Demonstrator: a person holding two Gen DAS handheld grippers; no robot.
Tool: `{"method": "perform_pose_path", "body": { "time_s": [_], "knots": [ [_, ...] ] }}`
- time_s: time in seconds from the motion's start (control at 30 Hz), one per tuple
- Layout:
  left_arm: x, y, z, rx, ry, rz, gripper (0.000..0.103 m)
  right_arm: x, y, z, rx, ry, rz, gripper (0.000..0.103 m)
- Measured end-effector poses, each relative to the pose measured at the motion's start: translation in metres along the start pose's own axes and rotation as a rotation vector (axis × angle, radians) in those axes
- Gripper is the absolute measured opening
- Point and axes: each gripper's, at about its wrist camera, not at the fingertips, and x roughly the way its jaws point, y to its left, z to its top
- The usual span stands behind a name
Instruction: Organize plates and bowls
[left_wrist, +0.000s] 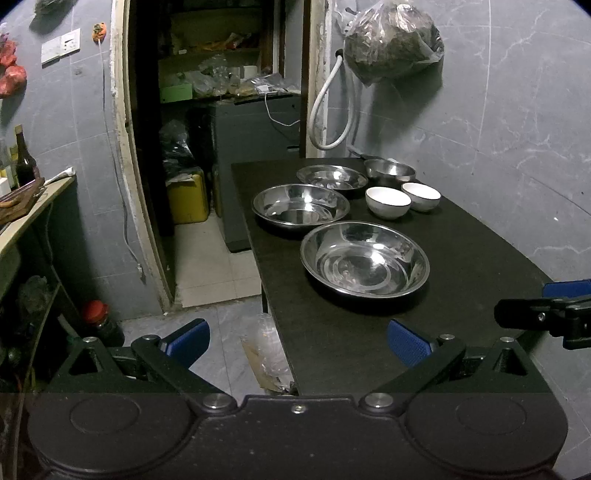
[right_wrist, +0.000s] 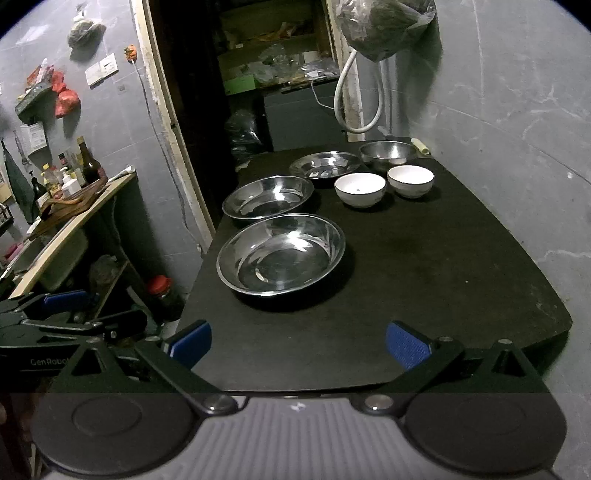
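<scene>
On the black tabletop (right_wrist: 443, 266) the dishes stood in two loose rows running away from the cameras. Nearest lay a large steel plate (right_wrist: 280, 254), with a second steel plate (right_wrist: 267, 201) just behind it and a third steel plate (right_wrist: 325, 164) farther back, each apart from its neighbour or nearly touching at the rims. To their right sat two white bowls, the nearer white bowl (right_wrist: 360, 190) just beside the farther white bowl (right_wrist: 410, 181), and behind them a deep steel bowl (right_wrist: 388, 151) stood near the grey wall. All were upright and empty. The left gripper (left_wrist: 298, 341) hung over the tabletop's near left corner, its blue pads spread wide with nothing between them. The right gripper (right_wrist: 298, 343) hovered above the near edge, likewise wide open and holding nothing, well short of the nearest plate. A white hose (left_wrist: 332, 110) looped down the wall behind the tabletop.
</scene>
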Motion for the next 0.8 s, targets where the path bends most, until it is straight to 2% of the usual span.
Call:
{"method": "perform_pose_path", "body": {
  "time_s": [0.8],
  "knots": [
    [0.0022, -0.0016, -0.0009, -0.001, 0.004, 0.000, 0.102, 0.0017, -0.0005, 0.0008, 0.000, 0.002, -0.004, 0.103]
  ]
}}
